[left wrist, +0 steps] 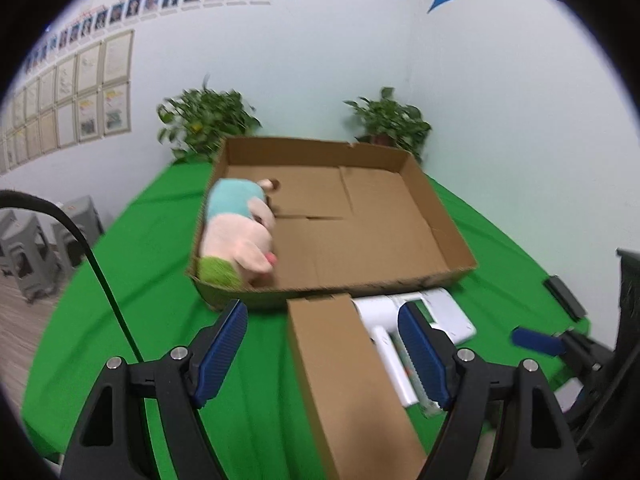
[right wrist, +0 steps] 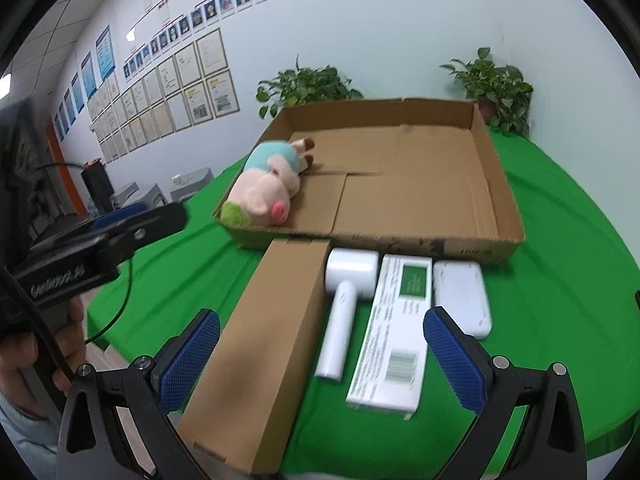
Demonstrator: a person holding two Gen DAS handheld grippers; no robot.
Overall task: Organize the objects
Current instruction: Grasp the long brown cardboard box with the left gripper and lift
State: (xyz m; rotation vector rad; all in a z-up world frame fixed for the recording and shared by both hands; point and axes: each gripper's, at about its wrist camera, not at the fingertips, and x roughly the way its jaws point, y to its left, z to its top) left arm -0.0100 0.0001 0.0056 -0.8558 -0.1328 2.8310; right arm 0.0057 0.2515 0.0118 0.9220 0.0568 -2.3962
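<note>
I have both grippers spread wide and holding nothing: the left gripper [left wrist: 322, 354] and the right gripper [right wrist: 322, 360] each hover over the long brown carton [right wrist: 260, 344] on the green tablecloth [right wrist: 560, 280]. The plush pig [right wrist: 266, 186] lies in the cardboard tray's [right wrist: 506, 184] left corner. Beside the carton lie a white handheld device [right wrist: 344, 304], a printed box [right wrist: 394, 332] and a white case [right wrist: 462, 298].

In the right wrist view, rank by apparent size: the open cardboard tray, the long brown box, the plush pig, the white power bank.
1. Open cardboard tray
2. Long brown box, though it lies nearest the camera, which inflates it
3. Plush pig and white power bank look alike; not ranked.
</note>
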